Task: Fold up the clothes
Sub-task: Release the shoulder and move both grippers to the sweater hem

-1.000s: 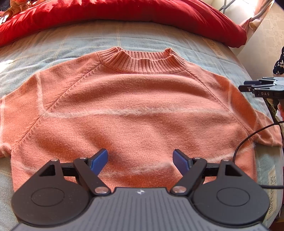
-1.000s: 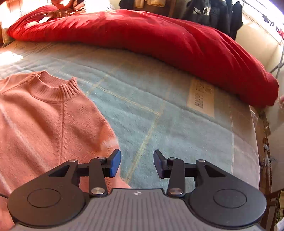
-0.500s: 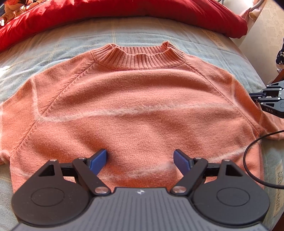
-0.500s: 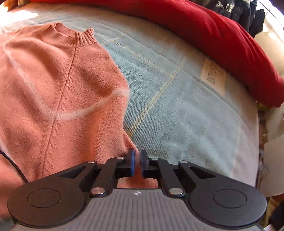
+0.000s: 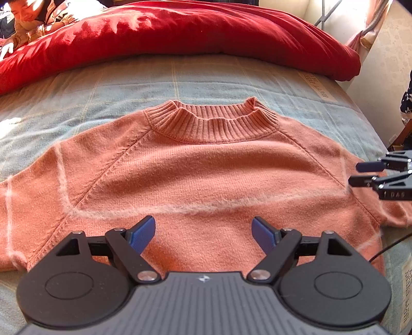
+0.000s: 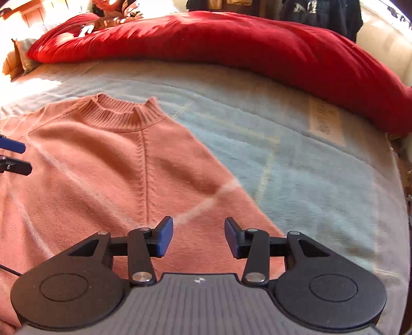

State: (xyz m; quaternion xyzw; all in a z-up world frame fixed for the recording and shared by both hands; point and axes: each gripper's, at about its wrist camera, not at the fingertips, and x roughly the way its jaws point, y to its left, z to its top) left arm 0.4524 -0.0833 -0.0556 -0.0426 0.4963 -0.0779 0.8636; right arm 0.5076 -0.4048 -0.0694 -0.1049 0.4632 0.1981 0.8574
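A salmon-pink knit sweater with thin white stripes lies flat on the bed, its ribbed collar pointing away. My left gripper hangs over the sweater's lower middle, jaws wide apart, nothing between them. In the right wrist view the same sweater fills the left half. My right gripper is above the sweater's right sleeve, its jaws opening with no cloth pinched between the pads. The right gripper also shows at the right edge of the left wrist view, beside the sleeve. The left gripper's fingertips peek in at the far left.
The sweater rests on a pale blue checked blanket. A long red pillow runs along the far side. A black cable trails off the bed's right edge. Dark clothes hang behind the pillow.
The right gripper closed half a second ago near the sleeve edge, then opened again, and moved over the sleeve. The left gripper stayed wide open, its view tilting up slightly.
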